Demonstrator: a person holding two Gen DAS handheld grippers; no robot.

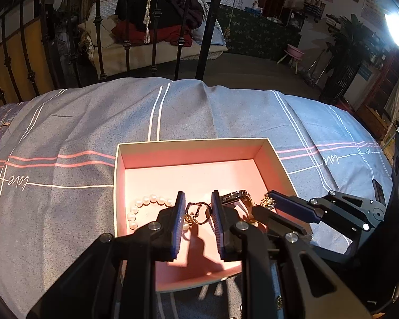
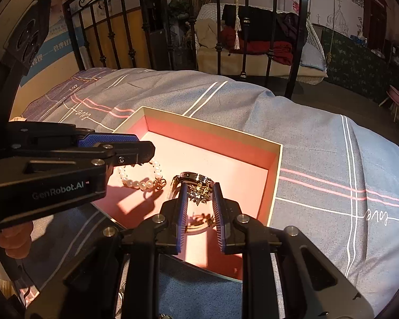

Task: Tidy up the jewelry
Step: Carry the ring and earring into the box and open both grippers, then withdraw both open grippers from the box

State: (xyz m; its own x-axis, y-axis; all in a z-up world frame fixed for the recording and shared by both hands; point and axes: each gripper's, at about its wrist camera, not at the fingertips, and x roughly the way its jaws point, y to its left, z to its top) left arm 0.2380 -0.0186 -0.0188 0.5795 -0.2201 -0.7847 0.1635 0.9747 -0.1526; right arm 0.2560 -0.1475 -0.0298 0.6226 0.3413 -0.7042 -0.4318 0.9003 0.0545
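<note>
An open box with a pink inside (image 1: 191, 141) (image 2: 212, 128) lies on the bed. In it are a pearl bracelet (image 1: 146, 200) (image 2: 135, 184) with a gold ring clasp (image 1: 198, 213) (image 2: 159, 183), a watch (image 1: 234, 194) (image 2: 191, 176) and a gold flower brooch (image 1: 267, 202) (image 2: 199, 191). My left gripper (image 1: 198, 192) (image 2: 146, 145) hovers over the bracelet, jaws a narrow gap apart and holding nothing; the clasp shows below the gap. My right gripper (image 2: 199, 185) (image 1: 263, 202) stands over the brooch and watch, equally narrow, its pads not visibly pressing the brooch.
The box rests on a grey-blue checked bedspread (image 1: 199, 111) (image 2: 319, 143) with bare cloth all around it. Black iron bed rails (image 1: 157, 26) (image 2: 220, 26) stand behind the bed. A person's fingers (image 2: 13, 239) show at the lower left.
</note>
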